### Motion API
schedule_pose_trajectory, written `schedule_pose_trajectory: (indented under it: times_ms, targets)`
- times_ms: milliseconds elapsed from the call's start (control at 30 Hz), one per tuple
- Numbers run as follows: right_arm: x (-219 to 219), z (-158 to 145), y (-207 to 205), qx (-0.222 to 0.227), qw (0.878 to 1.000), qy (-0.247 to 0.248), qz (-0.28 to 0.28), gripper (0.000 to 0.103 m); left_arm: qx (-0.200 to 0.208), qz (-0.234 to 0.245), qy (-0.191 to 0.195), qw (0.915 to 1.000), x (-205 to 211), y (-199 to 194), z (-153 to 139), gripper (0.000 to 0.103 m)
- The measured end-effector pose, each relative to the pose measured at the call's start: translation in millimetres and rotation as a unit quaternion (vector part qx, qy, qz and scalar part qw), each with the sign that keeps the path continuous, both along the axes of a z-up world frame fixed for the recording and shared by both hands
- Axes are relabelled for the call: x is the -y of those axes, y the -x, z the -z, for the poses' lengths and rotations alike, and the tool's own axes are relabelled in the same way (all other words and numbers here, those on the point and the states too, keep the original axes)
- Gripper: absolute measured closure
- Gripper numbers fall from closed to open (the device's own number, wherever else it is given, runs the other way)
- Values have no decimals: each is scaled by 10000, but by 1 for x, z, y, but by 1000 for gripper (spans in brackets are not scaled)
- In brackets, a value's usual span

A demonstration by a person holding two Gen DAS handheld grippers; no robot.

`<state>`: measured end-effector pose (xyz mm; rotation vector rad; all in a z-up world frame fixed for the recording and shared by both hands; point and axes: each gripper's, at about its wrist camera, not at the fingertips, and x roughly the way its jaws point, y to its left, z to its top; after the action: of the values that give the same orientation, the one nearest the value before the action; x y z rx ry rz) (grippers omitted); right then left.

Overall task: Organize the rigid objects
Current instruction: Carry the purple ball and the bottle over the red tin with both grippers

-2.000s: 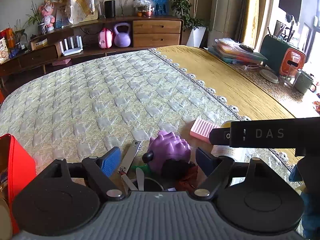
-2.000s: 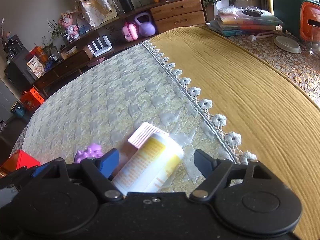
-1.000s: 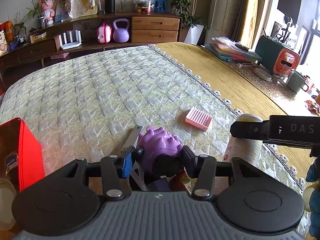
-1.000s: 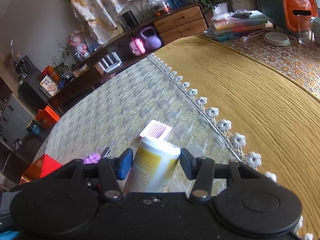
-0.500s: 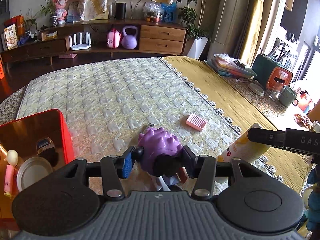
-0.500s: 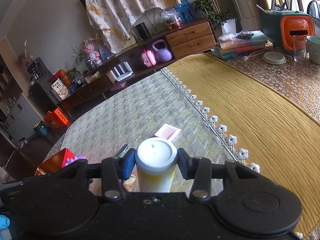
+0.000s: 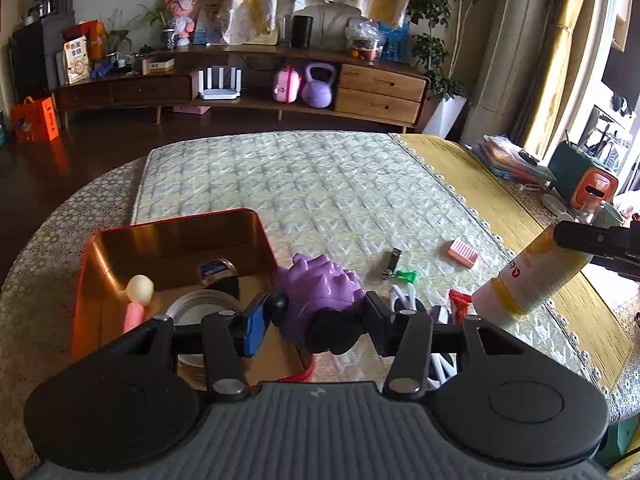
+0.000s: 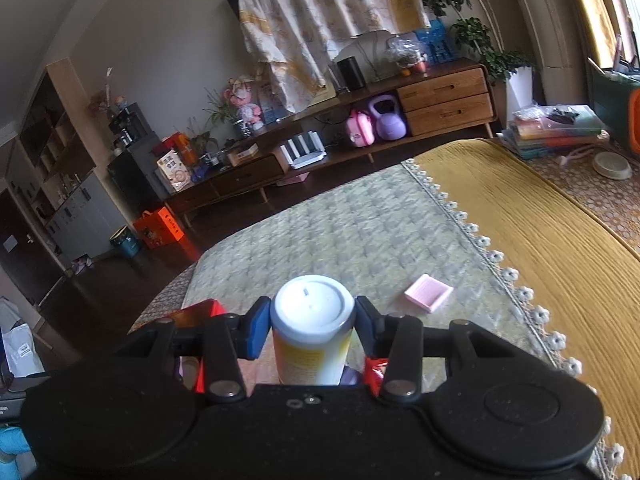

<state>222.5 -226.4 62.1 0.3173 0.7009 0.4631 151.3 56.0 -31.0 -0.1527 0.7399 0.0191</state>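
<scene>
My left gripper [image 7: 316,322] pinches the purple spiky toy [image 7: 320,292] between its pads, with the toy's dark rounded end squeezed in the gap and the spiky body sticking out ahead, just beside the right wall of the red tin box [image 7: 176,224]. My right gripper [image 8: 310,326] clamps the white-and-yellow bottle [image 8: 312,332] just below its white cap; from my left camera the bottle [image 7: 532,280] hangs tilted in the air, its base lowest, above the quilted cover near the lace edging.

The toy worries me most. I hold it by a rounded, slick-looking end, so I judge it could twist or pop out if I swing quickly, and it would likely bounce off the box rim, not land inside. The box already holds a round tin lid [image 7: 202,310], a pink stick with a cream ball end [image 7: 136,304] and a small dark item; a drop from high up could knock those about.

The bottle is gripped near one end, so I expect it to pivot in my pads and slide. Both hands converge on the same box, and my grippers could collide. Loose things below me, the nail clipper [image 7: 390,262], green clip [image 7: 406,276] and pink ridged block [image 7: 463,253], could get swept off.
</scene>
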Motion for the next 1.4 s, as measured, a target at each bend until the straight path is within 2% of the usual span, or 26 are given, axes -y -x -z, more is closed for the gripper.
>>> schedule_pose_trajectory:
  times_ms: [333, 567, 767, 1067, 1300, 1400]
  targets:
    - [-81, -20, -4, 188, 9962, 17, -852, 59, 89, -496, -174, 9986, -60, 15, -13, 53]
    - [-133, -16, -7, 75, 9907, 169, -1347, 59, -37, -761, -304, 9966, -92, 15, -3, 53]
    - [-166, -4, -9, -160, 9854, 136, -1687, 59, -115, -1023, -340, 9941, -120, 9, 6, 53]
    - [-201, 15, -13, -721, 9722, 136, -2223, 59, -146, -1042, -371, 9938, -133, -7, 13, 53]
    - [-220, 33, -24, -1053, 9646, 337, -2395, 59, -214, -952, -373, 9945, -137, -27, 26, 53]
    - [-217, 38, -30, -1138, 9644, 176, -2378, 59, -272, -984, -203, 9946, -143, -36, 32, 53]
